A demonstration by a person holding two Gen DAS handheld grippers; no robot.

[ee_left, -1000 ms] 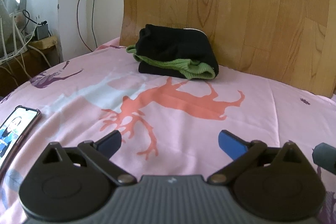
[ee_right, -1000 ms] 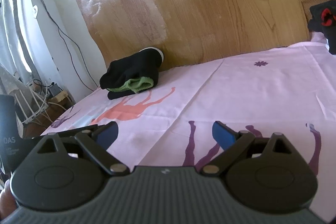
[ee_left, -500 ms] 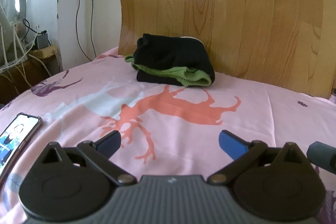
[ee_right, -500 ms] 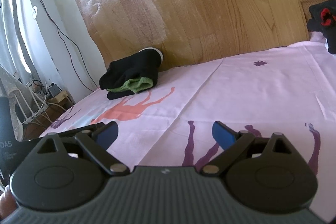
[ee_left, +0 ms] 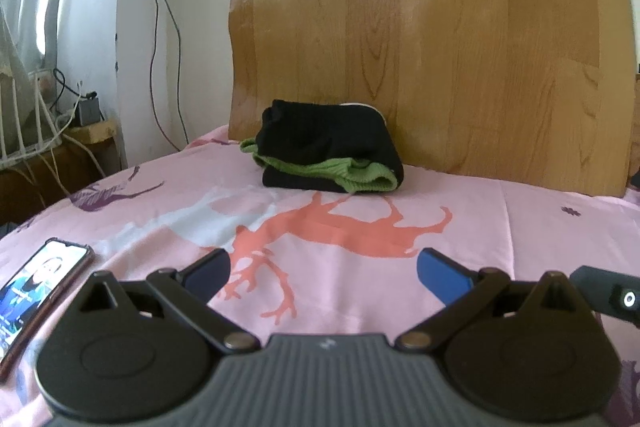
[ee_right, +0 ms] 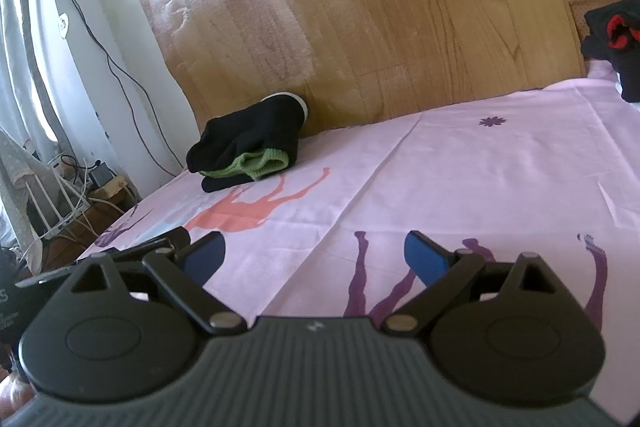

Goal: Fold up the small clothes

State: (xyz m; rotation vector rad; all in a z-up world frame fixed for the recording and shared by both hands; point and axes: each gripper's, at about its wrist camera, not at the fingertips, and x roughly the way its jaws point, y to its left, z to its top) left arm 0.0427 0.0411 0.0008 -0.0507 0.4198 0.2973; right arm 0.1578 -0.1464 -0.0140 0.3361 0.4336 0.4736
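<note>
From the left wrist camera, a pink bed sheet (ee_left: 460,211) printed with deer shapes covered the bed, and a wood-grain board (ee_left: 440,39) stood upright at its far edge against a white wall. The folded stack of small clothes (ee_left: 328,147), black with a green knit layer showing between, lay on the sheet just in front of the board. A phone (ee_left: 36,287) with a lit screen lay flat at the sheet's near left edge. Cables and a white wire rack (ee_left: 28,131) sat beside the bed at far left. The left tool (ee_left: 323,269) hovered above the sheet with its blue-padded fingers spread wide and nothing between them, well short of the stack.

From the right wrist camera, the same sheet (ee_right: 500,179) ran back to the board (ee_right: 380,7). The stack of clothes (ee_right: 248,151) sat at the far left of the bed, touching the board's foot. A black garment with red (ee_right: 616,43) lay at the far right edge. The right tool (ee_right: 315,255) was likewise wide open and empty above the sheet, well apart from the stack.
</note>
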